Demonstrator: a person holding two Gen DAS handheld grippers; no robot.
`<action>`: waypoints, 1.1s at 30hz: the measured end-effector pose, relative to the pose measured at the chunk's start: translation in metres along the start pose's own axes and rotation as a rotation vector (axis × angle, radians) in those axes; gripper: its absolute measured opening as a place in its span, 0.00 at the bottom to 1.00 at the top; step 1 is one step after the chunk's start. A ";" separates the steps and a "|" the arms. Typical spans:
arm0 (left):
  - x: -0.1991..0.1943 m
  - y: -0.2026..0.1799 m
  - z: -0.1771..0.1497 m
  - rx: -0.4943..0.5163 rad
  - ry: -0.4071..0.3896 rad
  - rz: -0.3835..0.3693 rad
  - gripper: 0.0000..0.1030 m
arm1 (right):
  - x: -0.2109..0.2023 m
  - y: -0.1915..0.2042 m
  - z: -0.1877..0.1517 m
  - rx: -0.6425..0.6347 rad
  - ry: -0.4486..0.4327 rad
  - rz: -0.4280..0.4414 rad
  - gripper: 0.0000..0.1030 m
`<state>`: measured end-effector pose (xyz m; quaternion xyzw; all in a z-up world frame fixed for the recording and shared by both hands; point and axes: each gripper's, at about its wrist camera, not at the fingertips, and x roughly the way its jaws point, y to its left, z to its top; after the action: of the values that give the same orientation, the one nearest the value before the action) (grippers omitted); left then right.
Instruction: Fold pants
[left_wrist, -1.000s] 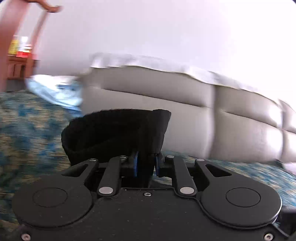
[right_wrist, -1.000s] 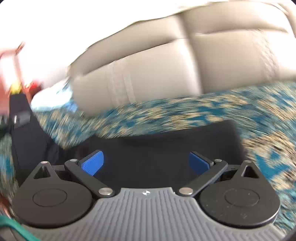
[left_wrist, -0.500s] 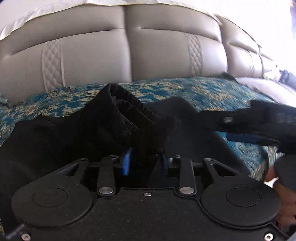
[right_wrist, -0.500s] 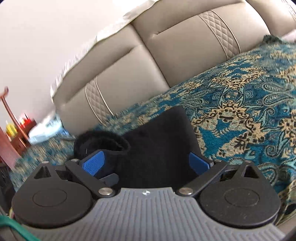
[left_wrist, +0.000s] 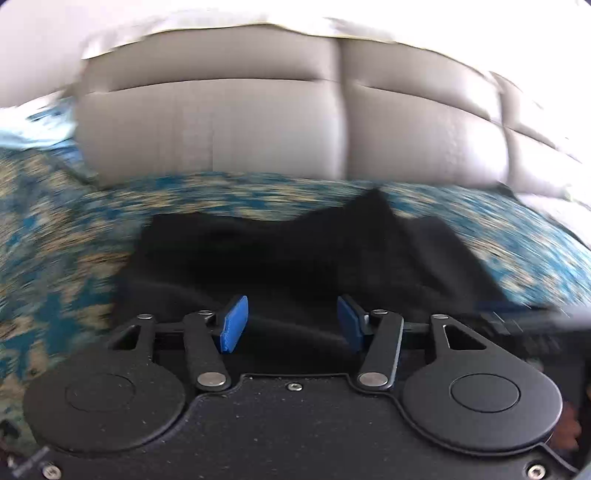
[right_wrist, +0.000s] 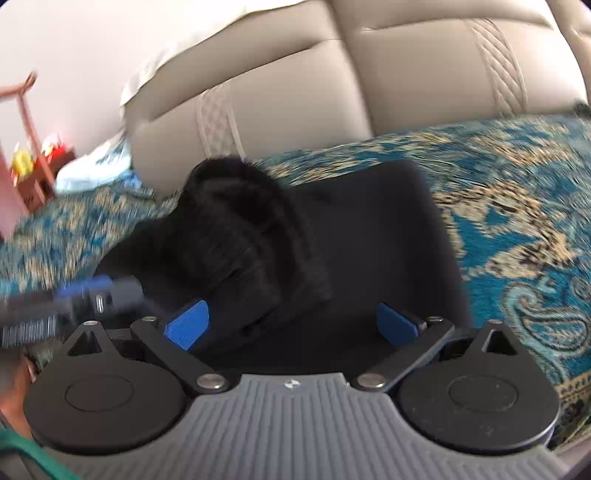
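The black pants (left_wrist: 295, 258) lie bunched on the blue and gold patterned bedspread (left_wrist: 55, 240). My left gripper (left_wrist: 291, 323) is open and empty, its blue pads apart just above the cloth. In the right wrist view the pants (right_wrist: 351, 240) show a raised folded hump with the ribbed waistband (right_wrist: 236, 192) on top. My right gripper (right_wrist: 291, 325) is open and empty over the pants' near edge. The left gripper (right_wrist: 85, 291) shows blurred at that view's left edge. The right gripper (left_wrist: 524, 321) shows blurred at the left wrist view's right edge.
A beige padded headboard (left_wrist: 258, 122) stands behind the bed, with a white wall above. A wooden stand with colourful items (right_wrist: 33, 166) and a pale blue cloth (right_wrist: 96, 166) sit at the far left. The bedspread (right_wrist: 517, 221) stretches to the right.
My left gripper has let go of the black cloth it held pinched, and its pads have opened. The pants now lie on the bed. My right gripper has stayed open.
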<state>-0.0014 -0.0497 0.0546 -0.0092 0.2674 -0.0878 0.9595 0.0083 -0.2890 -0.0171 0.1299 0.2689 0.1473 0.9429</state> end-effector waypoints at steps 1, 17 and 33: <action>0.003 0.011 0.000 -0.029 0.008 0.040 0.45 | 0.002 0.007 -0.003 -0.025 -0.003 -0.018 0.98; 0.027 0.061 -0.015 -0.126 0.111 0.184 0.42 | 0.029 0.047 -0.001 -0.032 -0.084 -0.179 0.59; 0.032 0.043 0.019 -0.047 0.082 0.124 0.42 | -0.015 0.028 0.000 -0.026 -0.244 -0.311 0.23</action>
<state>0.0421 -0.0137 0.0516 -0.0115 0.3085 -0.0222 0.9509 -0.0095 -0.2683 -0.0011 0.0914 0.1674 -0.0136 0.9816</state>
